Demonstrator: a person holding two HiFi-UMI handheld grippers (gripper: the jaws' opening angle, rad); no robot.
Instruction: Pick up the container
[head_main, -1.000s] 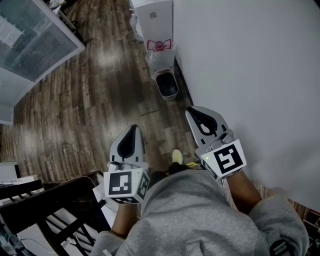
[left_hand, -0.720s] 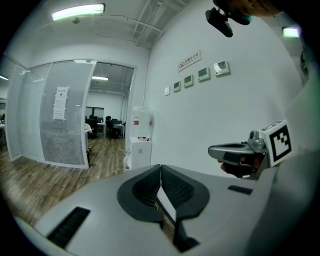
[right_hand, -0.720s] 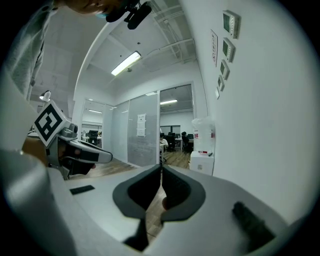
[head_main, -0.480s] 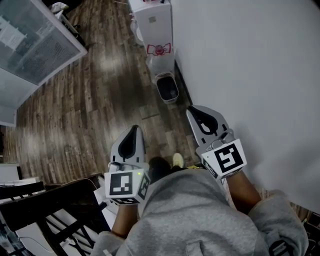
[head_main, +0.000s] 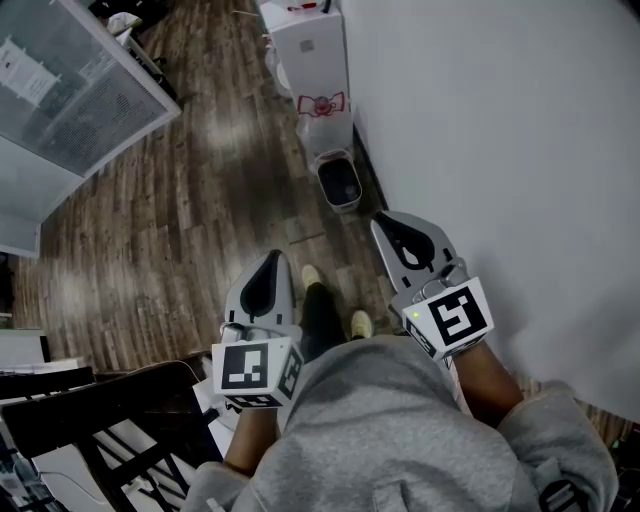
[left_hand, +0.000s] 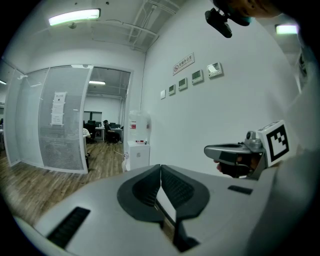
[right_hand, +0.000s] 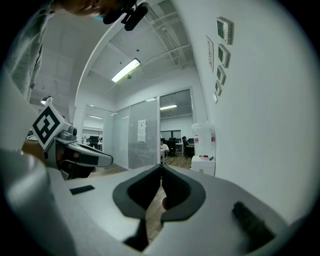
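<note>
Both grippers are held out at waist height over a dark wood floor. My left gripper is shut with nothing in it; in the left gripper view its dark pads meet. My right gripper is shut and empty too, its jaws closed tip to tip. Each shows in the other's view: the right gripper and the left gripper. A small grey open bin stands on the floor by the wall, well ahead of both. No other container shows.
A white wall runs close along the right. A white water dispenser stands behind the bin, also visible as the dispenser. A glass partition is at upper left, a dark chair at lower left. My foot is between the grippers.
A leg and shoe have stepped forward between the grippers, and the floor, bin and dispenser have slid slightly down the head view. Both grippers stay shut and hold their places.
</note>
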